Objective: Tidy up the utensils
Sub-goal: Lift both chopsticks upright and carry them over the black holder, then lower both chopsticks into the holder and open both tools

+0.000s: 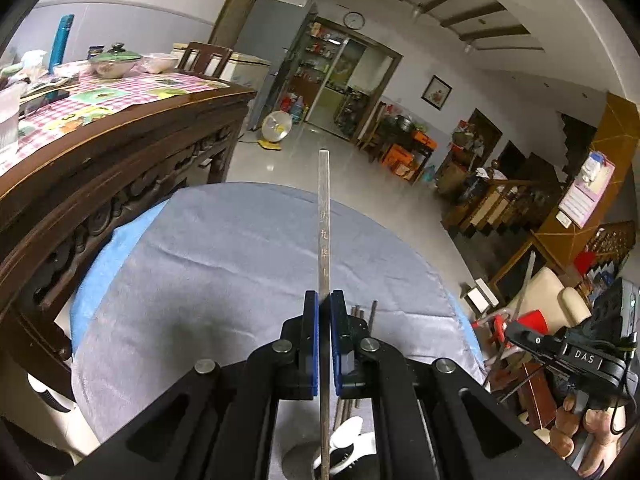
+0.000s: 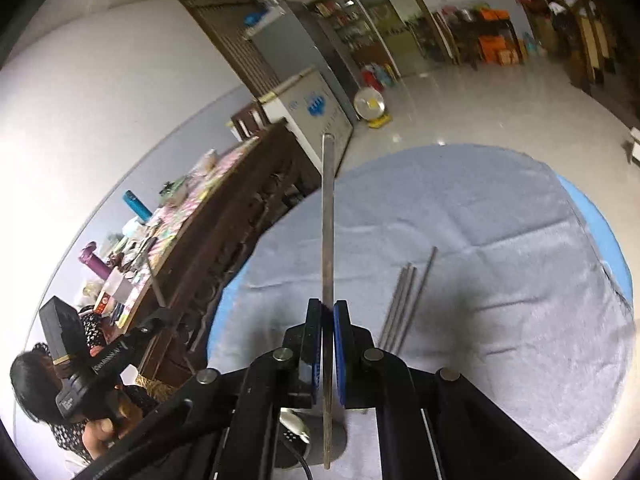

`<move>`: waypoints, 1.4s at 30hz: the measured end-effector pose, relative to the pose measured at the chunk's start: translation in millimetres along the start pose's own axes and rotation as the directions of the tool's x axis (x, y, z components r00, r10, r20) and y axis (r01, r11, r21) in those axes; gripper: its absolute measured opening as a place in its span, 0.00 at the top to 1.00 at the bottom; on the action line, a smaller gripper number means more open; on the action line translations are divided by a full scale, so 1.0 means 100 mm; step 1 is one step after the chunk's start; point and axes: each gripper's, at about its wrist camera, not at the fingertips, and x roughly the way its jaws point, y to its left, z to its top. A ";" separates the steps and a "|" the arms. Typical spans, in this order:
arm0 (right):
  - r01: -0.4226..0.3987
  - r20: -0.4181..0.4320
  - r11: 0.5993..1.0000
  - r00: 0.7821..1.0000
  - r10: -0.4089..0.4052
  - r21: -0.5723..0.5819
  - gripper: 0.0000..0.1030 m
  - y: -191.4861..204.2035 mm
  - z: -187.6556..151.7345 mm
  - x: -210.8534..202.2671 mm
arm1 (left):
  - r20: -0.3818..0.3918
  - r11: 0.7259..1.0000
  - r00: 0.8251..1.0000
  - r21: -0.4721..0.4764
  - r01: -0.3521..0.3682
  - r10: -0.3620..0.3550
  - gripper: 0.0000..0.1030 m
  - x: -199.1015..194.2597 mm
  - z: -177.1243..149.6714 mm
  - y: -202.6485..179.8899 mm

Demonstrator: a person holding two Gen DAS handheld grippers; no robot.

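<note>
You are pinching one metal chopstick [image 1: 324, 216] in each gripper [image 1: 324, 320], so be keeping both vertical above the holder [image 2: 296, 436] beside the loose chopsticks [image 2: 404, 300].

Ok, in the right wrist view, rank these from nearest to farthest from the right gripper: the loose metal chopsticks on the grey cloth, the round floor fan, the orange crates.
1. Loose metal chopsticks, lying just right of the right gripper on the grey cloth.
2. Round floor fan, on the floor beyond the table.
3. Orange crates, against the far wall, upper right.
</note>
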 end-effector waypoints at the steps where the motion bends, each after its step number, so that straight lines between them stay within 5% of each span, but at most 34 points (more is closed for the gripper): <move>1: -0.007 0.004 1.000 1.000 0.007 -0.010 0.94 0.06 -0.03 0.01 | 0.003 1.000 1.000 0.000 0.003 -0.003 0.95 0.00 -0.02 -0.03; 30: -0.086 0.045 0.988 0.995 0.093 -0.130 0.94 0.66 -0.43 0.12 | 0.022 0.996 0.997 0.053 0.069 -0.070 0.95 0.12 -0.30 -0.16; 37: -0.012 0.095 0.975 0.995 0.034 -0.224 0.94 0.81 -0.59 0.25 | 0.119 0.992 0.993 0.129 0.009 -0.025 0.95 0.15 -0.43 -0.21; 42: 0.024 0.094 0.971 0.996 -0.002 -0.236 0.94 0.78 -0.73 0.42 | 0.093 0.989 0.996 0.142 -0.028 0.015 0.95 0.34 -0.58 -0.16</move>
